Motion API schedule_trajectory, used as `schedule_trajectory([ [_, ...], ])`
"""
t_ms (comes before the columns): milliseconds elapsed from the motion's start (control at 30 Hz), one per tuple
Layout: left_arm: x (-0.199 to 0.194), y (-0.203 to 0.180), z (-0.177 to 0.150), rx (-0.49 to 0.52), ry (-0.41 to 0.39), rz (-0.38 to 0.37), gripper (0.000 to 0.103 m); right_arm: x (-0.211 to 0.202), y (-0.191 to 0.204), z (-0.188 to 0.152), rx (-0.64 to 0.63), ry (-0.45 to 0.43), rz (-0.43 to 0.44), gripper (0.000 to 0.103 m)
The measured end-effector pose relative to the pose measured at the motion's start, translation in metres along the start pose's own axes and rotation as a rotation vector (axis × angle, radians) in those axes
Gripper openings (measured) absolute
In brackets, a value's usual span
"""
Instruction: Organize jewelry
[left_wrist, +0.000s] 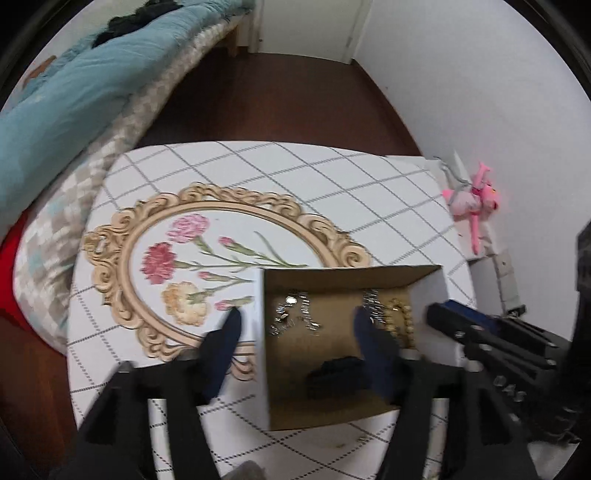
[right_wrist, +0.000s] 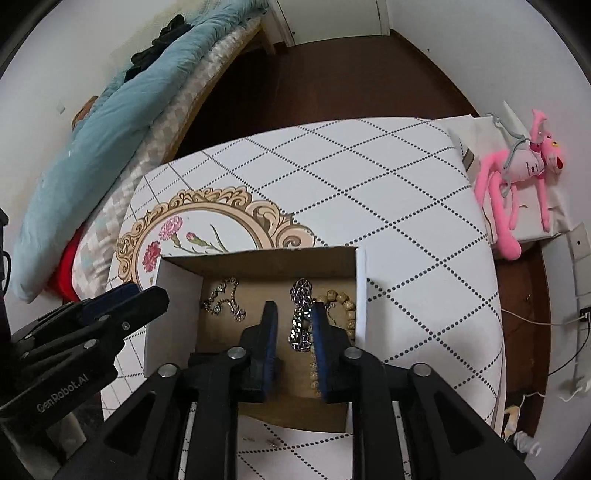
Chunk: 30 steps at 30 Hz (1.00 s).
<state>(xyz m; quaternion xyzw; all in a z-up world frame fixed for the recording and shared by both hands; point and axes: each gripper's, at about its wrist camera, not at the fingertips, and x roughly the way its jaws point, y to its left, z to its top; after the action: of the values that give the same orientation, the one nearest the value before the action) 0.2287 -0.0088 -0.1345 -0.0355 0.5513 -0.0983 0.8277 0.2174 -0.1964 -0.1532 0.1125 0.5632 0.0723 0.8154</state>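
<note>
Jewelry lies on the brown floor of an open cardboard box (right_wrist: 177, 273) that sits on a white table (right_wrist: 388, 192) with a dotted diamond pattern and a printed oval frame of flowers (left_wrist: 192, 266). In the right wrist view three pieces show in the box: a thin silver chain (right_wrist: 225, 301) toward its left side, a heavier silver chain (right_wrist: 301, 314) near the middle, and a string of tan wooden beads (right_wrist: 341, 306) by the right wall, just beside the heavier chain. The right gripper (right_wrist: 293, 334) hangs over the box with its jaws partly apart; the heavier chain lies in the gap between the blue pads (right_wrist: 271, 332), and I cannot tell whether they touch it. The left gripper (left_wrist: 295, 325) is spread wide, straddling the box's left wall: one finger is outside over the flower print, the other is inside the box near the beads. It holds nothing. A small black thing (left_wrist: 336, 373) lies on the box floor near that gripper, too blurred to name. Beyond the table, a pink plush toy (right_wrist: 517, 184) rests on a white ledge at the right, and a bed with a teal quilt (right_wrist: 129, 122) stands on the left beside dark wood flooring
</note>
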Motion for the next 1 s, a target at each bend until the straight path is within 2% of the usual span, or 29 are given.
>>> schedule_trajectory([
  [100,0.000,0.006,-0.003,-0.001,-0.007,0.041,0.068,-0.006,0.000,-0.002,-0.013,-0.018,-0.032,0.030],
  [133,-0.001,0.007,-0.005,0.002,-0.014,0.055,0.070,-0.008,0.001,-0.003,-0.024,-0.027,-0.067,0.035],
  [167,-0.001,0.009,-0.006,0.004,-0.022,0.069,0.077,-0.009,0.002,-0.004,-0.036,-0.035,-0.088,0.043],
  [200,-0.002,0.009,-0.009,0.013,-0.037,0.094,0.088,-0.010,0.003,-0.006,-0.043,-0.040,-0.120,0.049],
  [267,-0.003,0.009,-0.012,0.023,-0.052,0.119,0.101,-0.012,0.004,-0.010,-0.059,-0.049,-0.174,0.083],
  [333,-0.005,0.009,-0.016,0.036,-0.070,0.154,0.103,-0.013,0.007,-0.014,-0.083,-0.062,-0.251,0.097],
  [433,-0.012,0.009,-0.020,0.048,-0.098,0.187,0.103,-0.017,0.010,-0.018,-0.100,-0.075,-0.314,0.098],
  [533,-0.021,0.008,-0.022,0.052,-0.118,0.197,0.103,-0.024,0.011,-0.021,-0.099,-0.095,-0.341,0.103],
  [600,-0.029,0.007,-0.023,0.051,-0.135,0.197,0.103,-0.032,0.012,-0.023,-0.097,-0.111,-0.342,0.103],
  [800,-0.045,0.010,-0.044,0.039,-0.142,0.197,0.103,-0.053,0.019,-0.042,-0.091,-0.139,-0.309,0.103],
  [1000,-0.025,0.023,-0.093,0.021,-0.054,0.250,0.103,-0.037,0.023,-0.092,-0.094,-0.083,-0.219,0.103],
])
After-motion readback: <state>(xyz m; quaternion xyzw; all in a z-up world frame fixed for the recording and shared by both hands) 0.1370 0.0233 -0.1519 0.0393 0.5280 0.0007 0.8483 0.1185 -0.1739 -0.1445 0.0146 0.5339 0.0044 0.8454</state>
